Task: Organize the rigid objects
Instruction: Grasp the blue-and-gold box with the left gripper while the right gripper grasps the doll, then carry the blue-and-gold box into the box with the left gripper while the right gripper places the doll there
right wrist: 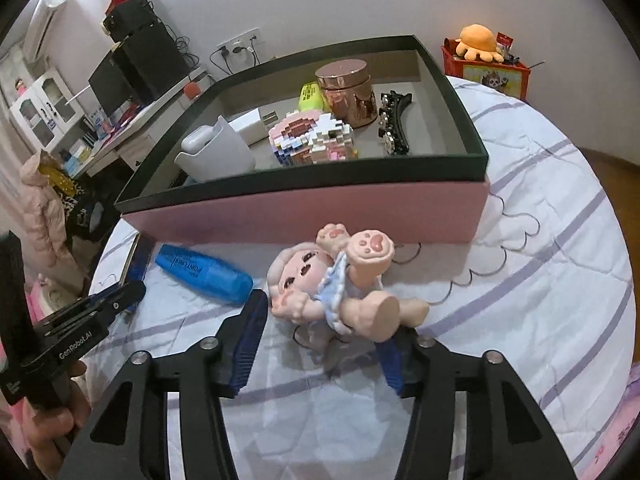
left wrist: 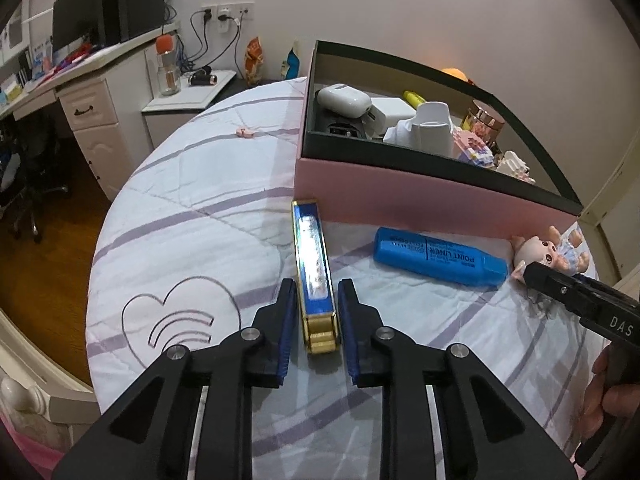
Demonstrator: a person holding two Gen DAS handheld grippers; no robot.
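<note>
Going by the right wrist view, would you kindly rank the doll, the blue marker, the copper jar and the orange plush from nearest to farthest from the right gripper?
1. Doll: lying between the open fingers of the right gripper.
2. Blue marker: on the bedspread to the left, before the box.
3. Copper jar: inside the box, towards the back.
4. Orange plush: beyond the box, far right by the wall.

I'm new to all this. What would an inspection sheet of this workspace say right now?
Surface: quilted bedspread, white with purple stripes.
Job's things: blue-and-gold harmonica, blue highlighter and doll lie outside the pink box.
Clutter: box holds a copper jar, block figure, hair clip.
Claws: left claw open astride the harmonica; right claw open around the doll.
Cables: plugged into wall sockets.
Surroundings: desk with monitor.
</note>
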